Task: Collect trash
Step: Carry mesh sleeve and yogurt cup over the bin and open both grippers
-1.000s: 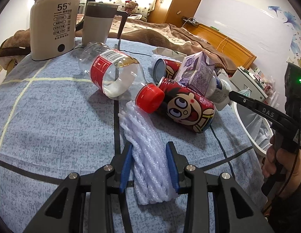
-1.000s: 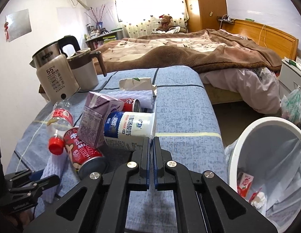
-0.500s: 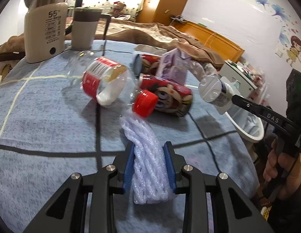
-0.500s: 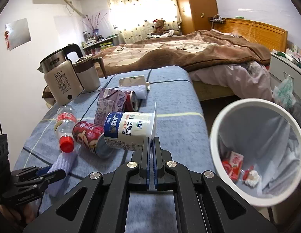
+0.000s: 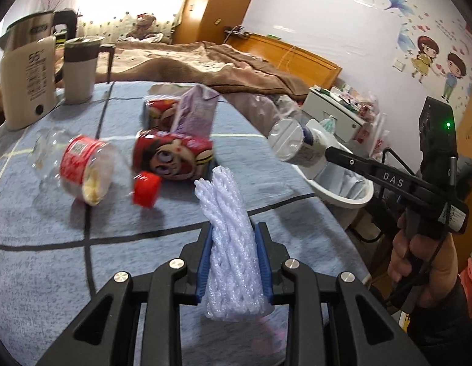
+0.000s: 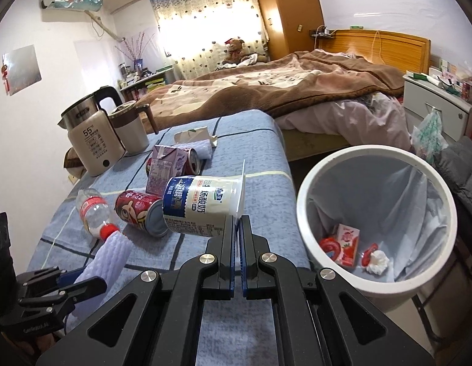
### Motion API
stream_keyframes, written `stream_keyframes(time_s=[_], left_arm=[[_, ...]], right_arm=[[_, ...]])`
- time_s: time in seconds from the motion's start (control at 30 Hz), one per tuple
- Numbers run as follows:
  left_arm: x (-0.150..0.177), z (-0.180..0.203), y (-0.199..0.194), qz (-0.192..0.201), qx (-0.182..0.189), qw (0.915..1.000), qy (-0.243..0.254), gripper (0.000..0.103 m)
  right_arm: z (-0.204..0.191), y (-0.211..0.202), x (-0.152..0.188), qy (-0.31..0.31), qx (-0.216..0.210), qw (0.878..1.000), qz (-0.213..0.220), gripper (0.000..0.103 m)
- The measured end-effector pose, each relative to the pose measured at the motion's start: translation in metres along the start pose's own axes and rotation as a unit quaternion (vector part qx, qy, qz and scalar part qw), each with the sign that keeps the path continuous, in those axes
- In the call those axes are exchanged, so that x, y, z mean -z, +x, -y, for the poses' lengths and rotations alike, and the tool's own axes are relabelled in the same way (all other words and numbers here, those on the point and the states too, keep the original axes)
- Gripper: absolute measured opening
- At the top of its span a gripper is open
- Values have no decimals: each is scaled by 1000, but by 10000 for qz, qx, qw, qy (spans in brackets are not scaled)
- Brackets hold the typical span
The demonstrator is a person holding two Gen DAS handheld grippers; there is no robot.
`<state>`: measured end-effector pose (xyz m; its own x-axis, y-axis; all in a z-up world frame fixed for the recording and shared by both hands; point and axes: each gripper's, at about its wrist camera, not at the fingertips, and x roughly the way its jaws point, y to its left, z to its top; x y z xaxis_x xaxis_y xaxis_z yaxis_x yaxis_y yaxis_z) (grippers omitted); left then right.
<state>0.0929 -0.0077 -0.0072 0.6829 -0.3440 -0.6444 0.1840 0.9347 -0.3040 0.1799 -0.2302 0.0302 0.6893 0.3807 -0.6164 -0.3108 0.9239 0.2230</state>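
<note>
Left jaws: I'm closing them on the foam net (image 5: 233, 253) between the pads, for carrying.
Right jaws: clamped on the yogurt cup (image 6: 202, 206) rim, beside the bin (image 6: 309, 213).

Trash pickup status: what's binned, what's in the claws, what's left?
Done: a few scraps lie in the bin. In hand: right claw grips the yogurt cup; left claw is closing on foam netting. Left: bottle, two cans, purple carton.
</note>
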Motion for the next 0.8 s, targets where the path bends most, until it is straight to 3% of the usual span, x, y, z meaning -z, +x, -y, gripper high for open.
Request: stream_keyframes(time_s=[0.8], left_arm=[[-38, 68, 51, -128, 499, 9967, 633, 29]], right_arm=[[61, -32, 10, 480, 564, 9971, 170, 2]])
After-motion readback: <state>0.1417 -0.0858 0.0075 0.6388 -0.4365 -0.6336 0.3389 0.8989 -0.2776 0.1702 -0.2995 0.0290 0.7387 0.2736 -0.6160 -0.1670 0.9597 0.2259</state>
